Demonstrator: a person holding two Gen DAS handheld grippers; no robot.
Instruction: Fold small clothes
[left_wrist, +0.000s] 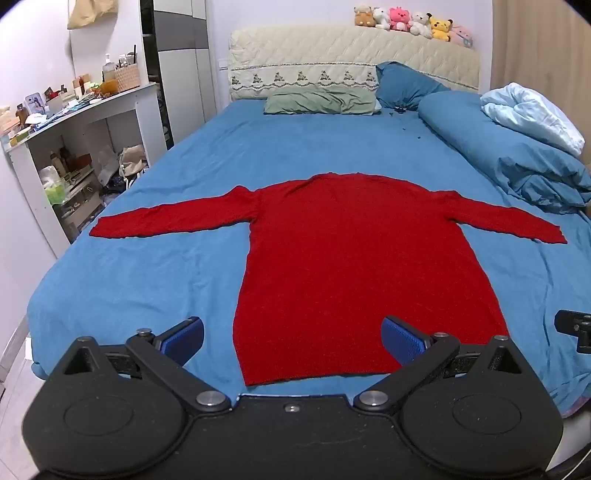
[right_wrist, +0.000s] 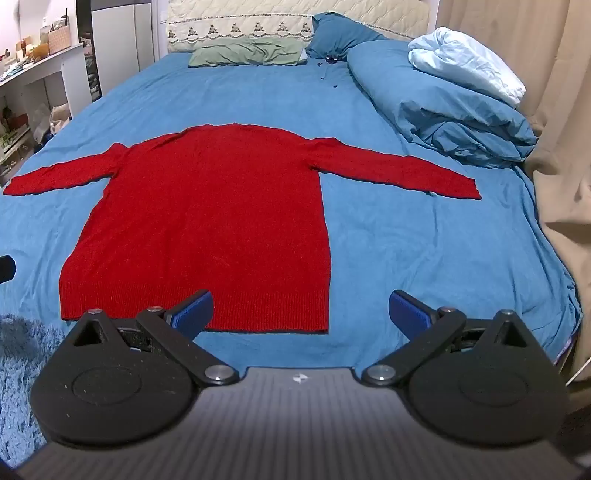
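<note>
Our red sweater (left_wrist: 362, 266) spread flat on the blue bed sheet (left_wrist: 147, 266), sleeves out, our left gripper (left_wrist: 293, 341) and right gripper (right_wrist: 301, 314) spread wide near its hem, holding nothing

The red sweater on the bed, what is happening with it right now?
A person holds two grippers above the near edge of the bed. The red sweater lies flat on the blue sheet, both sleeves spread out sideways, hem nearest the cameras. The left hand-held gripper and the right hand-held gripper are both open and hold nothing. No fold has been made yet.
</note>
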